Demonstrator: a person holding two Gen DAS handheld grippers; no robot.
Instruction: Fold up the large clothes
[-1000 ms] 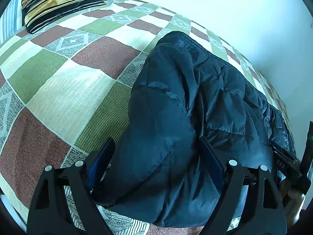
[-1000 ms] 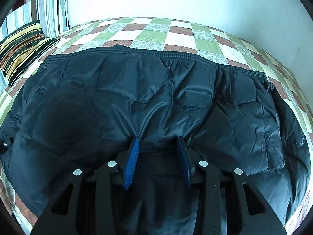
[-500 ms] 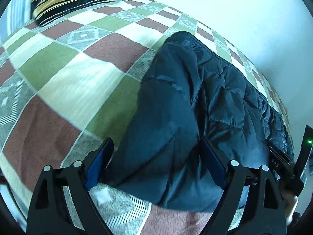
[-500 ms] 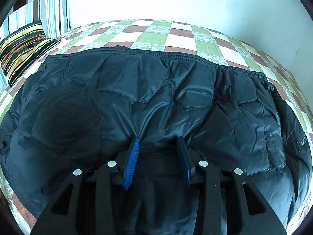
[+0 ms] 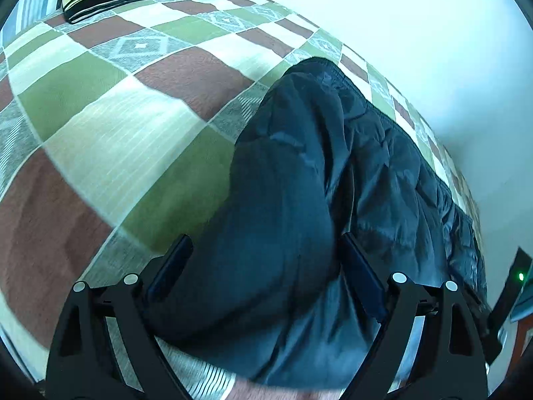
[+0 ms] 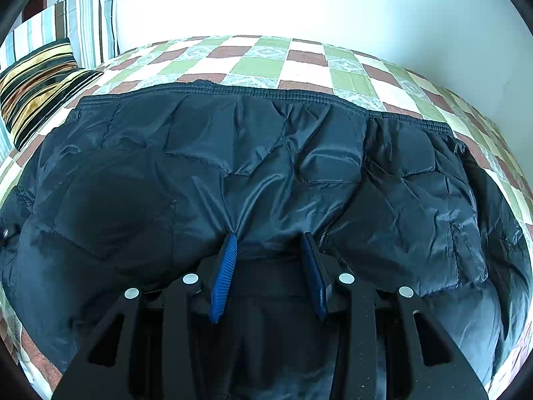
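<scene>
I see the dark puffer jacket (image 6: 266, 166) spread on the checked bedspread (image 5: 110, 153). My left gripper (image 5: 266, 260) gapes wide round a sleeve fold, pads not pressing. Right gripper (image 6: 271, 243) half-closed, pinching jacket fabric.

Left gripper (image 5: 266, 266) rolled, shifted slightly over jacket (image 5: 299, 216).

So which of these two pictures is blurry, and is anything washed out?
Left wrist view: smeared by motion, the checked bedspread and jacket both soft. Right wrist view: sharp, jacket seams crisp, but the white wall behind the bed is blown out.
</scene>
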